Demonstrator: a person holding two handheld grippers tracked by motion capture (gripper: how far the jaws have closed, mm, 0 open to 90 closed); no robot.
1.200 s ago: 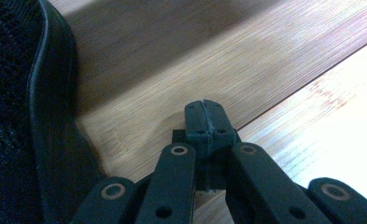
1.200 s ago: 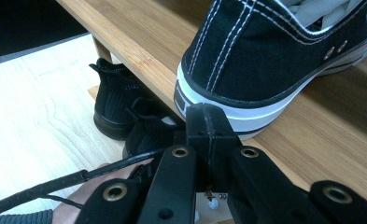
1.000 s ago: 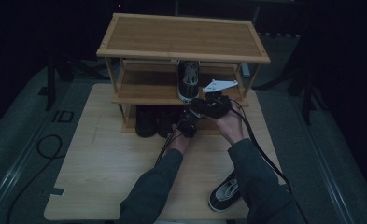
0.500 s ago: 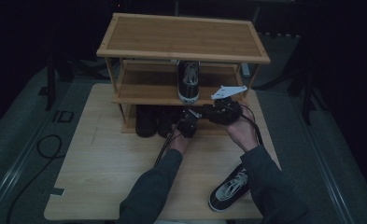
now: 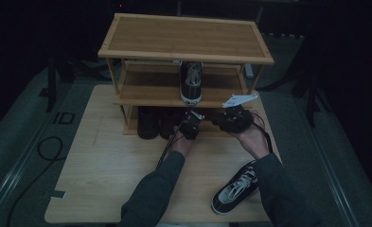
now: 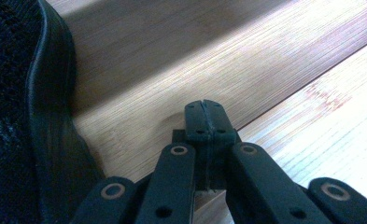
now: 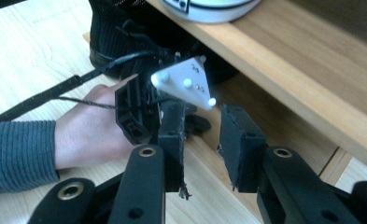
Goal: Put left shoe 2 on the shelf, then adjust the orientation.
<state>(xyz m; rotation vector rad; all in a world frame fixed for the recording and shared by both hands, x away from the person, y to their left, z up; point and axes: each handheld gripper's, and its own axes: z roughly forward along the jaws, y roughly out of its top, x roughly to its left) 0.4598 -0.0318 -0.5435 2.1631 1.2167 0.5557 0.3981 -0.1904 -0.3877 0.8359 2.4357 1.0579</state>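
— Left gripper (image 6: 204,121): jaws pressed together, empty, low by the rack's (image 5: 183,38) bottom shelf beside a dark shoe (image 6: 27,116).
— And the right gripper (image 7: 202,140)?
— Jaws apart, holding nothing. One sneaker (image 5: 191,82) sits on the middle shelf, another (image 5: 235,187) on the table (image 5: 103,165).

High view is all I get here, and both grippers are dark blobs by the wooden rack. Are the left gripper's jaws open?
Observer: No. The left gripper has its black jaws pressed together, holding nothing.
Operator: And the right one?
Observer: The right gripper is open, with a clear gap and nothing between its jaws.
Operator: What's beside the left gripper?
Observer: A black knit shoe with a rubber sole, standing on the wooden rack's bottom shelf.
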